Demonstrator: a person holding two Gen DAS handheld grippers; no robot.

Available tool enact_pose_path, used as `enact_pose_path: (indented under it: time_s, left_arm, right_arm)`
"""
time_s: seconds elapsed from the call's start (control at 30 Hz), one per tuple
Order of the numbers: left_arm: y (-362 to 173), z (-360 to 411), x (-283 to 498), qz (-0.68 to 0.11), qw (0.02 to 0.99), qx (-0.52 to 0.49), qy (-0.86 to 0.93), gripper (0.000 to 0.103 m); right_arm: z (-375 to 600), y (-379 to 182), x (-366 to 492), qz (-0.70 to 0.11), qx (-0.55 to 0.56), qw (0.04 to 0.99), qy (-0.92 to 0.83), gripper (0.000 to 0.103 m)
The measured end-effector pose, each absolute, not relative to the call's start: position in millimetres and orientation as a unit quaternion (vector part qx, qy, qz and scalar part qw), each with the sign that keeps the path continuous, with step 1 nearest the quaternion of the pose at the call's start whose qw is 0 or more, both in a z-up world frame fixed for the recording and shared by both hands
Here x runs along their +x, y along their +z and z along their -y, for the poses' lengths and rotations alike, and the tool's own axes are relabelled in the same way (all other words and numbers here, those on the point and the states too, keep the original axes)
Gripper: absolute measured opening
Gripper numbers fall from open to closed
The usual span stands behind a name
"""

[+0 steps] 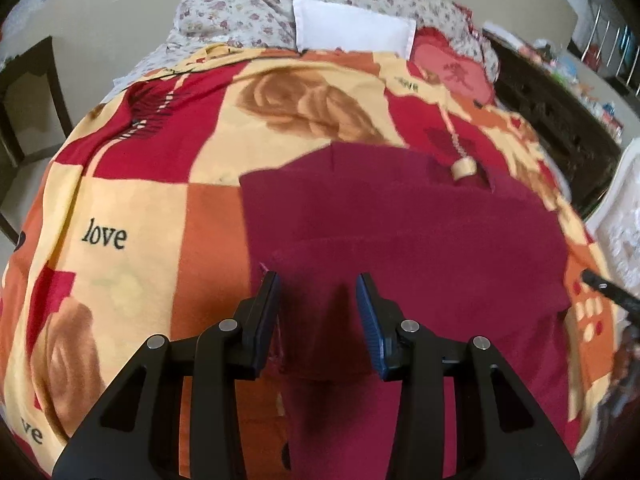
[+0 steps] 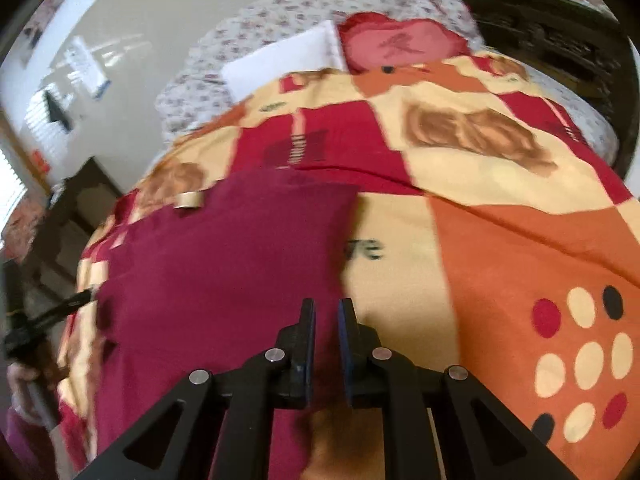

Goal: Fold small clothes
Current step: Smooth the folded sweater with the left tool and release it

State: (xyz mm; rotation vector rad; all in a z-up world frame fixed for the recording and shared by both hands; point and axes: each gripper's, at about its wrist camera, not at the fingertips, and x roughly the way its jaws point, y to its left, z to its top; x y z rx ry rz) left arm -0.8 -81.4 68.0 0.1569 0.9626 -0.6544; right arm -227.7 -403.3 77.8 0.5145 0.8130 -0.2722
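A dark maroon garment (image 1: 400,240) lies flat on a patterned bed blanket (image 1: 120,208). My left gripper (image 1: 318,280) is open, its jaws wide apart just above the garment's near left part, holding nothing. In the right wrist view the same garment (image 2: 224,272) spreads to the left. My right gripper (image 2: 326,306) hovers over the garment's right edge with a narrow gap between the jaws, and nothing is held. A small tan roll (image 1: 463,169) rests at the garment's far edge; it also shows in the right wrist view (image 2: 190,201).
White pillow (image 1: 352,28), floral bedding (image 1: 240,12) and a red cushion (image 1: 452,68) lie at the head of the bed. Dark wooden furniture (image 1: 560,120) stands along the right. The other gripper's tip (image 1: 608,288) shows at the garment's right edge.
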Motion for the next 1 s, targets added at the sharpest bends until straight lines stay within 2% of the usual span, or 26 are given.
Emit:
enact_pose_path:
  time_s: [0.17, 0.3, 0.57, 0.73, 0.8, 0.87, 1.0]
  left_arm:
    - [46.6, 88.0, 5.7, -0.464, 0.836, 0.078, -0.282, 0.039]
    - [34.6, 93.6, 5.5, -0.463, 0.84, 0.101, -0.265, 0.039]
    - [41.9, 89.6, -6.7, -0.449, 0.847, 0.115, -0.258, 0.039]
    - [50.8, 83.2, -22.9, -0.447, 0.848, 0.117, -0.261, 0.039]
    - [53.6, 80.7, -29.3, -0.449, 0.846, 0.116, -0.263, 0.04]
    - [56.0, 77.6, -36.5, -0.45, 0.846, 0.115, -0.261, 0.043]
    - [59.4, 66.2, -51.7, -0.459, 0.841, 0.102, -0.268, 0.044]
  right_arm:
    - [379.0, 56.1, -204.1, -0.431, 0.215, 0.869, -0.113, 0.01]
    - [386.9, 30.5, -201.8, -0.453, 0.232, 0.853, -0.118, 0.01]
    - [369.7, 60.1, -222.8, -0.445, 0.217, 0.861, -0.118, 0.01]
    - [351.5, 56.7, -234.0, -0.453, 0.222, 0.858, -0.101, 0.015]
    - [349.3, 50.6, -234.9, -0.457, 0.224, 0.854, -0.106, 0.024]
    - [350.3, 46.5, -239.9, -0.456, 0.239, 0.85, -0.113, 0.028]
    - [343.7, 43.5, -247.5, -0.462, 0.243, 0.846, -0.106, 0.031]
